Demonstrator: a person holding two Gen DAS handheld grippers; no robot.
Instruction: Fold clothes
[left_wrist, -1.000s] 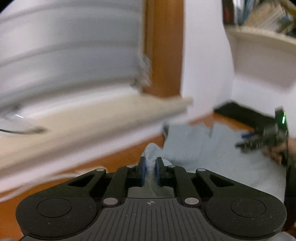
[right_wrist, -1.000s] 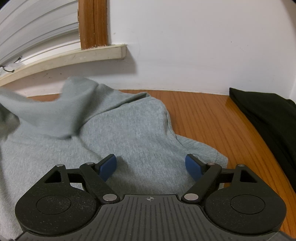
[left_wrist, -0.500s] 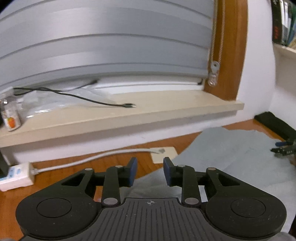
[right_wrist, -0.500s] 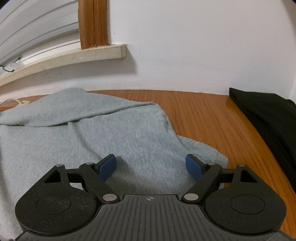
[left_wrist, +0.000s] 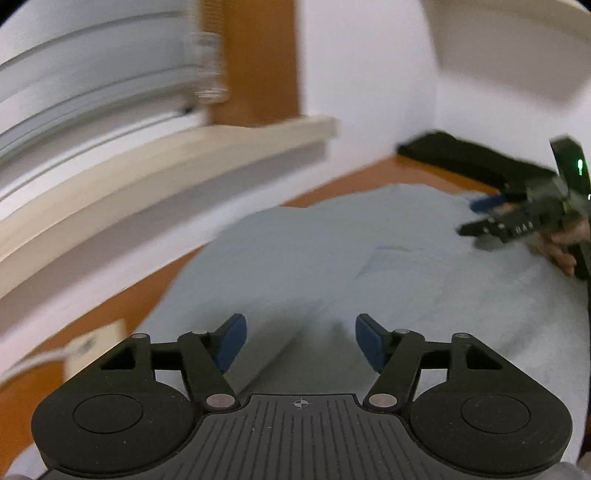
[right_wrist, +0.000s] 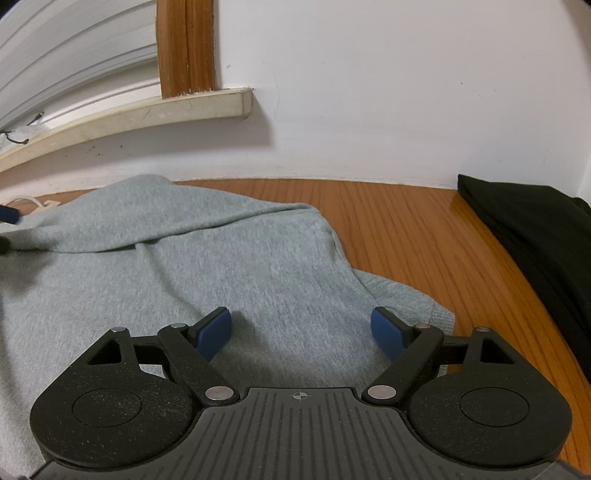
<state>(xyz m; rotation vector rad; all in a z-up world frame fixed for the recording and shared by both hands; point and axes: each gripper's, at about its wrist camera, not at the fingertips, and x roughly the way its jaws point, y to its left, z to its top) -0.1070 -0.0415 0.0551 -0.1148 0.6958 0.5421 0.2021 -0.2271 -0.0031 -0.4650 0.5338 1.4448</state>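
Observation:
A grey knit garment (right_wrist: 207, 266) lies spread on the wooden table (right_wrist: 406, 229), with a folded layer across its far side. My right gripper (right_wrist: 301, 332) hovers open over its right part, nothing between the blue pads. In the blurred left wrist view the same garment (left_wrist: 332, 258) fills the middle. My left gripper (left_wrist: 299, 343) is over its left part with the jaws opening and no cloth pinched between them. The right gripper (left_wrist: 491, 218) shows at the right edge there, a hand behind it.
A folded black garment (right_wrist: 535, 236) lies at the table's right side against the white wall. A window sill (right_wrist: 147, 114) and wooden frame (right_wrist: 186, 48) run along the back left. A white cable with a plug (left_wrist: 85, 347) lies on the table left of the grey garment.
My left gripper let go of the pinched grey cloth and opened its jaws while swinging back over the garment. The lifted fold dropped flat. The right gripper stayed put.

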